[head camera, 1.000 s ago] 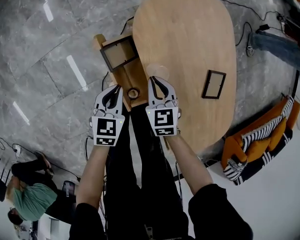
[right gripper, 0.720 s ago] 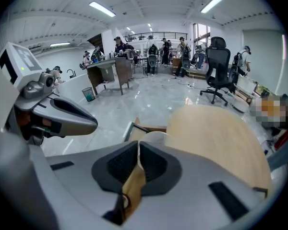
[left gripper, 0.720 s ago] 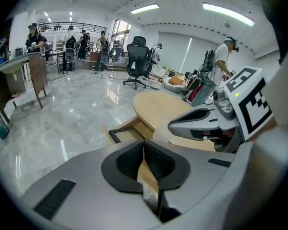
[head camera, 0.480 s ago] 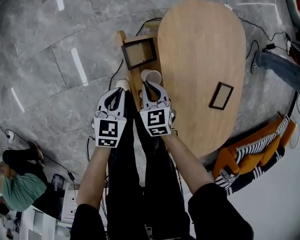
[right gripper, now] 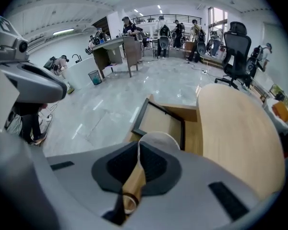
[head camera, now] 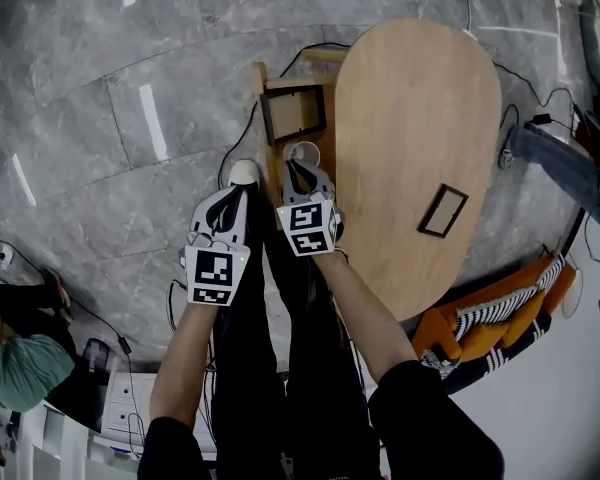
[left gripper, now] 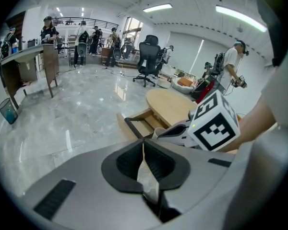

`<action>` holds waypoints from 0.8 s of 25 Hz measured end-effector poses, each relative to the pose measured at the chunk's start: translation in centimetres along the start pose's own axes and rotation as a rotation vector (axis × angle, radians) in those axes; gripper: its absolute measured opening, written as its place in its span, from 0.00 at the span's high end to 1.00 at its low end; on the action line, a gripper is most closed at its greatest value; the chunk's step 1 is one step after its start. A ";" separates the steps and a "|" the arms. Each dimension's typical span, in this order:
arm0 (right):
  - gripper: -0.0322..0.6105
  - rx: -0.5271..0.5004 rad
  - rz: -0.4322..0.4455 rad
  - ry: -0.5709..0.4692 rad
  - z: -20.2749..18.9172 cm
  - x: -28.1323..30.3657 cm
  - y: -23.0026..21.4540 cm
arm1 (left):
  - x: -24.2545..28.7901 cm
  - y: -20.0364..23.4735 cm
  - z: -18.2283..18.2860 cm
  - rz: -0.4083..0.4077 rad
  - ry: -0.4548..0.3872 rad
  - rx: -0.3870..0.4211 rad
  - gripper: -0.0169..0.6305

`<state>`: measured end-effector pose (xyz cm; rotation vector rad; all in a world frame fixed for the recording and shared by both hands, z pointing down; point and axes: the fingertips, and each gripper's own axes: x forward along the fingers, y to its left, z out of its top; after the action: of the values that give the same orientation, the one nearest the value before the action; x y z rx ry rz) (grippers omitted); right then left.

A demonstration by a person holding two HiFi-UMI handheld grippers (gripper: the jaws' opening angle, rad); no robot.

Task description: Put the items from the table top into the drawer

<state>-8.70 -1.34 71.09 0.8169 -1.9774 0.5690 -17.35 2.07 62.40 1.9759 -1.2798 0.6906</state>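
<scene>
A clear cup (head camera: 302, 153) hangs over the open wooden drawer (head camera: 262, 80) at the oval table's (head camera: 410, 108) left side. My right gripper (head camera: 300, 168) is shut on the cup's rim (right gripper: 158, 139). A black picture frame (head camera: 293, 115) lies in the drawer's far part. In the right gripper view a roll of tape (right gripper: 129, 198) shows below my right gripper (right gripper: 138, 148). Another black frame (head camera: 442, 211) lies on the tabletop. My left gripper (head camera: 234, 192) hovers left of the drawer, above the floor. Its pads (left gripper: 153, 164) meet with nothing between them.
Orange and striped cushions (head camera: 500, 313) lie on the floor right of the table. Cables (head camera: 520, 78) run along the floor there. A person (head camera: 15, 363) sits at the lower left. My own legs (head camera: 270, 368) stand by the drawer's near end.
My right gripper has carried the cup off the table's edge and down over the open drawer. The left gripper has drifted along beside it.
</scene>
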 end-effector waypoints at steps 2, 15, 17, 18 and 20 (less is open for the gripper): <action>0.91 -0.003 0.005 0.021 -0.4 1.1 -0.1 | 0.1 0.3 -0.1 0.006 -0.002 -0.008 0.94; 0.91 -0.002 0.004 0.052 -1.6 3.6 0.8 | -0.3 1.5 -1.5 0.022 0.028 -0.022 0.94; 0.91 0.012 0.003 0.058 -1.8 3.8 1.0 | -0.3 1.5 -1.5 0.020 0.031 -0.022 0.94; 0.91 0.020 0.004 0.060 -1.8 3.9 1.1 | -0.3 1.5 -1.5 0.018 0.032 -0.021 0.95; 0.91 0.037 0.008 0.055 -1.8 3.9 1.1 | -0.3 1.5 -1.3 0.013 0.032 -0.017 0.94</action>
<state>-9.94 -0.64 75.27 0.8081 -1.9257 0.6279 -18.92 2.85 63.39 1.9369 -1.2762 0.7122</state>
